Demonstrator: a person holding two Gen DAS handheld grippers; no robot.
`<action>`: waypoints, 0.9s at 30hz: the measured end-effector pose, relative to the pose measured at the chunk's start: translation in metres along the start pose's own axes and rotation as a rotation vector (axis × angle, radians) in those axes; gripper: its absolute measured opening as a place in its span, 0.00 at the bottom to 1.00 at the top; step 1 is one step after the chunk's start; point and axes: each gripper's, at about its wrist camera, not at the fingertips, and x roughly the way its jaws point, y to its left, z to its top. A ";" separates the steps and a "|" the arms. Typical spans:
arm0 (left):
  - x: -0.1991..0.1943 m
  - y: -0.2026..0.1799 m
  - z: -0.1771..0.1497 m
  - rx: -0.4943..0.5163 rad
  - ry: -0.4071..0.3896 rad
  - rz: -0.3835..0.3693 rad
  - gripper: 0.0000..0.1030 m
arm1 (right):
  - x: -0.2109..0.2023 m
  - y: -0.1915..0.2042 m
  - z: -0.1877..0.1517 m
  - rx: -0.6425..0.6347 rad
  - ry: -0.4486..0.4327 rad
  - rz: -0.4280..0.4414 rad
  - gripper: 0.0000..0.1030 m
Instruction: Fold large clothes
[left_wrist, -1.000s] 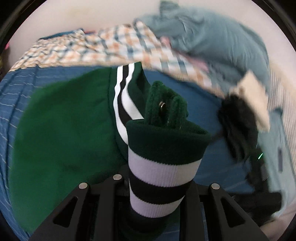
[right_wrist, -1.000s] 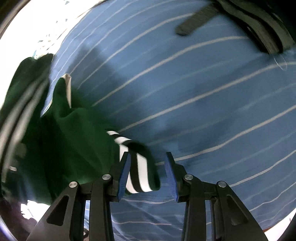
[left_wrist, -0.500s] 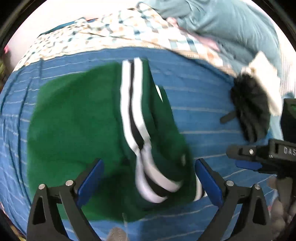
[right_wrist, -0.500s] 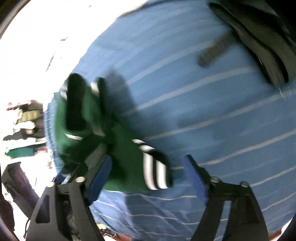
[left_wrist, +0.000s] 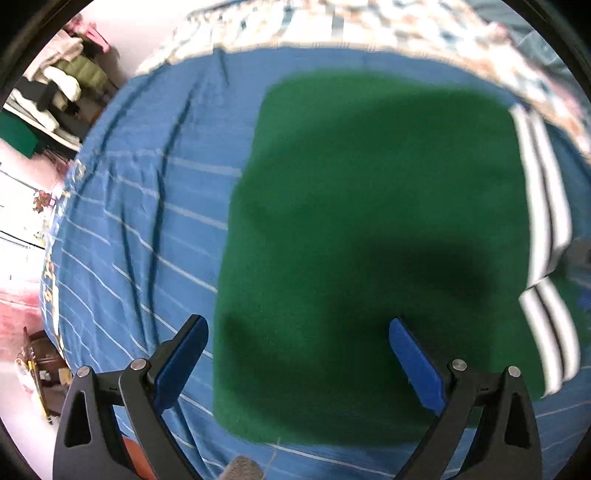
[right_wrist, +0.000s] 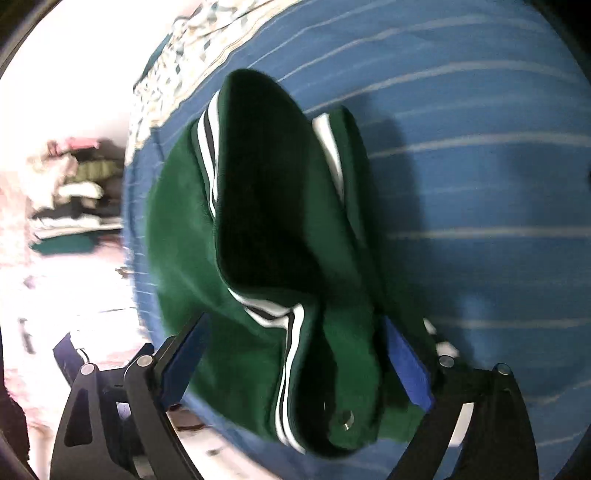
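The bed, covered in a blue sheet with thin white stripes, carries the work. A checked quilt in cream and pale colours borders its far side.

The large dark green fleece garment with white-and-black striped trim lies on the sheet. In the left wrist view its body forms a flat rectangular panel, judged to be a fold already laid. The striped trim runs along the panel's right edge. In the right wrist view a sleeve or side section rests doubled over the body and stands raised and uneven.

The left tongs are released, fingers spread wide, hovering above the panel's near edge and grasping nothing. The right tongs are likewise released, fingers apart on either side of the raised section, with no visible grip on the cloth. A metal snap shows on the near fabric edge.

Open sheet lies left of the panel's left edge and beyond the garment on the right, giving room to shift or turn it. The near edge sits close to the bed's edge, so room there is limited.
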 end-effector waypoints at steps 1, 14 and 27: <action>0.007 0.001 -0.001 -0.004 0.012 -0.001 0.97 | 0.003 0.007 0.000 -0.031 -0.009 -0.053 0.90; 0.041 -0.002 0.002 0.000 0.049 0.028 1.00 | 0.050 0.055 -0.007 -0.220 -0.018 -0.455 0.50; -0.037 0.028 0.004 -0.045 -0.084 -0.048 1.00 | -0.063 0.051 -0.040 -0.053 -0.197 -0.225 0.13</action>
